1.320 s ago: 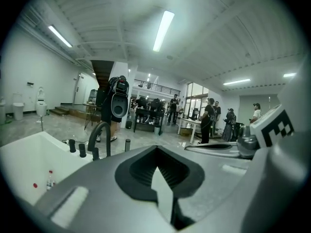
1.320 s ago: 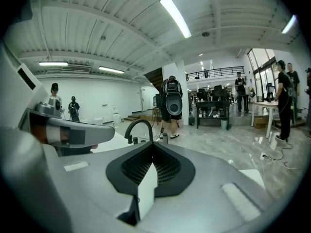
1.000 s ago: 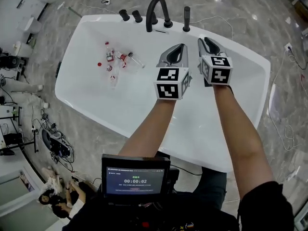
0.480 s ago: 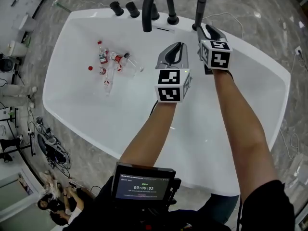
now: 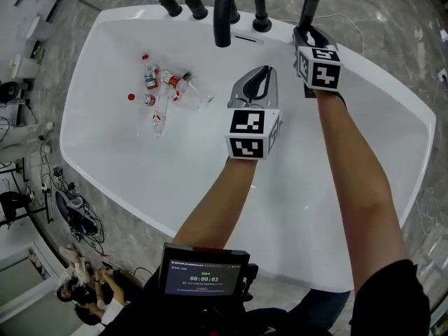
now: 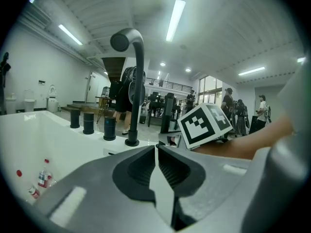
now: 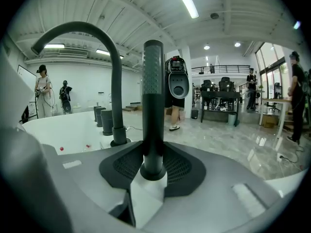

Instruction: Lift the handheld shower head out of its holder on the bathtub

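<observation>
The handheld shower head (image 7: 153, 96) is a slim black rod that stands upright on the far rim of the white bathtub (image 5: 105, 173). Its long axis is vertical, its top end up, and its foot sits in a dark collar (image 7: 153, 171) on the rim.

The right gripper (image 5: 306, 35) is level with that foot. Its jaws are spread, one on each side of the rod. I cannot tell whether the pads touch it.

The left gripper (image 5: 264, 72) hangs over the tub's hollow, nearer the person and left of the right one. Its jaws are pressed together with nothing between them.

Just left of the shower head on the same rim rises the black arched faucet (image 5: 227, 5), its spout bent over the tub. Further left stand two short black knobs (image 5: 182, 5).

A few small bottles with red caps (image 5: 157, 93) lie on the tub floor at far left, well apart from both grippers.

To the right of the rod the rim is bare, with grey marble floor (image 5: 406, 33) beyond it. Above the rod there is open room.

A small screen (image 5: 201, 278) sits at the near edge.
</observation>
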Demonstrator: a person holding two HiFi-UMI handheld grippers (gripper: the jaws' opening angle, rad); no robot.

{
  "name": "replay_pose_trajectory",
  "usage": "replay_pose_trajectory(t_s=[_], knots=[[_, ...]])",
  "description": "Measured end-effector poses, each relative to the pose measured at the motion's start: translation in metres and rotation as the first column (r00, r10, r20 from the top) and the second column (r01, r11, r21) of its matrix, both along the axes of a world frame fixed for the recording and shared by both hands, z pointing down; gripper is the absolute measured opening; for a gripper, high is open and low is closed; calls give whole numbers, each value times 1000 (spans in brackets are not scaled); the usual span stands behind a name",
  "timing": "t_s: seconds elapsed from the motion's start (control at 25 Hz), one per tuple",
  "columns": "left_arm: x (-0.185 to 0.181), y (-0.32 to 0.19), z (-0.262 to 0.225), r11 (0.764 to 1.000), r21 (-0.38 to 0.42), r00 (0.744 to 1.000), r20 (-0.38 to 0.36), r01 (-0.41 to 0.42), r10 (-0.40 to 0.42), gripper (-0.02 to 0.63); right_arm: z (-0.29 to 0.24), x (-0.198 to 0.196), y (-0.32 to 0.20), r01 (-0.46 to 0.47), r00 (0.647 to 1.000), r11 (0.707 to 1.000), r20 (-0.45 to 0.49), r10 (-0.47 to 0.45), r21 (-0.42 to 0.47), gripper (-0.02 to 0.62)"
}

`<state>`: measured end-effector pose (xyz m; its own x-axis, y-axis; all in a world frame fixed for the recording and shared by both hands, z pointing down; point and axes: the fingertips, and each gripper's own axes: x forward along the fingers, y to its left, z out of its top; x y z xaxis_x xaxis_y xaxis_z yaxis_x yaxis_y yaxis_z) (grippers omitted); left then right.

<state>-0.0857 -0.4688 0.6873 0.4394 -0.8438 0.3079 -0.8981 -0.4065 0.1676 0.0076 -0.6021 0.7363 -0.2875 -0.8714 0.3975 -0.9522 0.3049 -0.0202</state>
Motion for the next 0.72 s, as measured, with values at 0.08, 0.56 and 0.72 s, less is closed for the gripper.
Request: replay_pose_trajectory(t_s=[0.08,0.56,0.72], knots=[[-2,0,1,1000,-6,1000,-3,3,-3,17,1,0,0,-2,1000,1000,-5,2,-3,144],[0,1,-46,999,16,1000,-6,27,-27,17,-49,4,17,13,1000,1000,-8,-13,26,141],[16,10,-83,999,34,1000,-13,17,-16,15,-87,10,35,29,1000,999,-5,-29,43,141]])
